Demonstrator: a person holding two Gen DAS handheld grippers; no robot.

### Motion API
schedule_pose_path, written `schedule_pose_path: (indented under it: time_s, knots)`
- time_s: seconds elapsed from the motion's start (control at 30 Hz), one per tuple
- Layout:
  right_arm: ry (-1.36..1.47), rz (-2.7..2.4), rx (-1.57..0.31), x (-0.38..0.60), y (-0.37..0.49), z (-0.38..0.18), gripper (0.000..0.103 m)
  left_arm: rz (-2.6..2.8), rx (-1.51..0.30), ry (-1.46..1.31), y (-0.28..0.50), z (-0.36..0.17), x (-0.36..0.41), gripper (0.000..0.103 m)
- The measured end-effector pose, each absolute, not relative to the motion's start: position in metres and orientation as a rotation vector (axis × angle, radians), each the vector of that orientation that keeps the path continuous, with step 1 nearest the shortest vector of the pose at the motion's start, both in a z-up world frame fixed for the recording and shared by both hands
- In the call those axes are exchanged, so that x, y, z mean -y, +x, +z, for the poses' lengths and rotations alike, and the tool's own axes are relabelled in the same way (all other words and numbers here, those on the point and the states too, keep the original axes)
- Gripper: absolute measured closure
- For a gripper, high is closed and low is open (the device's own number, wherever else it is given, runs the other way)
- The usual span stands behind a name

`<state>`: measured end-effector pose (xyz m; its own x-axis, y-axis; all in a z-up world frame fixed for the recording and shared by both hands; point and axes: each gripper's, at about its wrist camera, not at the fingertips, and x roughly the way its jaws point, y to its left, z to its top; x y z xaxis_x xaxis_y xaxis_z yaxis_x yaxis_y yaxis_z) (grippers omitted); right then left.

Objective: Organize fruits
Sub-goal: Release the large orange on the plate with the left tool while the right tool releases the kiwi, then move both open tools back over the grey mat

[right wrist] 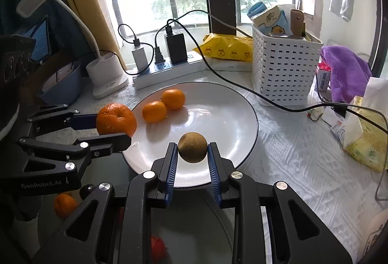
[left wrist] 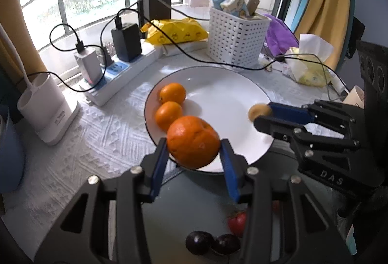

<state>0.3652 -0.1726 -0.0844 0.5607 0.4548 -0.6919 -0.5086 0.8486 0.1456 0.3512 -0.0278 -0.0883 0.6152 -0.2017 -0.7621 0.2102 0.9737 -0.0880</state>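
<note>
A white plate (right wrist: 232, 118) is sitting on the pale cloth, bearing two small tangerines (right wrist: 163, 105). Above its near rim, the left gripper (left wrist: 194, 146) is clamping a large orange (left wrist: 193, 142), while the right gripper (right wrist: 192, 151) is pinching a small brown fruit (right wrist: 192, 147).

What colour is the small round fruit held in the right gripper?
Brownish-tan with dark speckles: the small round fruit in the right gripper, clearest in the right wrist view.
</note>
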Motion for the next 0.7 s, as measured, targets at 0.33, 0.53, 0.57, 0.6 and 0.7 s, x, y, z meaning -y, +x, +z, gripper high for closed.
schedule_pose_path:
  time_s: [0.33,0.53,0.57,0.6,0.7]
  knots:
    - [-0.079,0.551,-0.795,0.170,0.372,-0.083,0.068,-0.241,-0.864,-0.012,0.352,-0.088,0.023,0.057]
    - [-0.072,0.535,-0.788,0.173,0.368,-0.079,0.068,-0.236,-0.826,-0.015,0.346,-0.077,0.017,0.055]
    - [-0.071,0.534,-0.785,0.173,0.367,-0.078,0.068,-0.232,-0.821,-0.015,0.344,-0.076,0.015,0.055]
    - [-0.070,0.532,-0.781,0.174,0.365,-0.076,0.068,-0.228,-0.817,-0.015,0.342,-0.074,0.013,0.055]
    - [-0.071,0.529,-0.780,0.176,0.359,-0.074,0.068,-0.210,-0.805,-0.022,0.333,-0.070,0.005,0.055]
